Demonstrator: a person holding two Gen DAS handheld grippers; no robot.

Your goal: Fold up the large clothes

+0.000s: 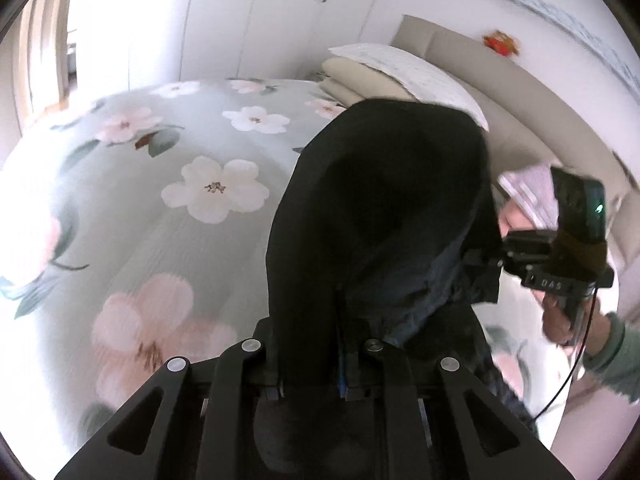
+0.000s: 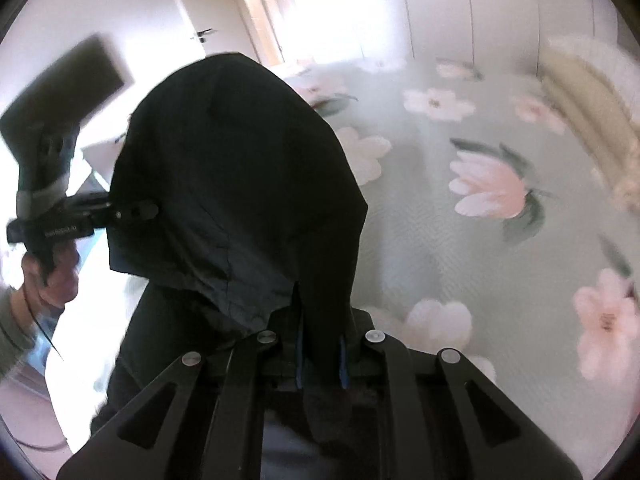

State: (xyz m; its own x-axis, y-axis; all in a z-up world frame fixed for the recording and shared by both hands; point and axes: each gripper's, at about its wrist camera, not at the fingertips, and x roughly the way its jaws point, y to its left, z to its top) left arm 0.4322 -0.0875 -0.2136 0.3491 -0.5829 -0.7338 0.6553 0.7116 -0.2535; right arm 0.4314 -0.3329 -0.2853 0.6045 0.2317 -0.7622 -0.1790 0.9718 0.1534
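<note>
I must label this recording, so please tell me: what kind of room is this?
Most likely a bedroom: a bed with a flowered cover, stacked pillows at its padded headboard, and white wardrobe doors.

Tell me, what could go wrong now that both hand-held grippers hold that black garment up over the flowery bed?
The left hand-held gripper and right hand-held gripper each pinch only a narrow bit of the black garment, so the cloth might slip out. It hangs bunched, so it may land creased on the bedspread. The dangling cable might snag.
</note>
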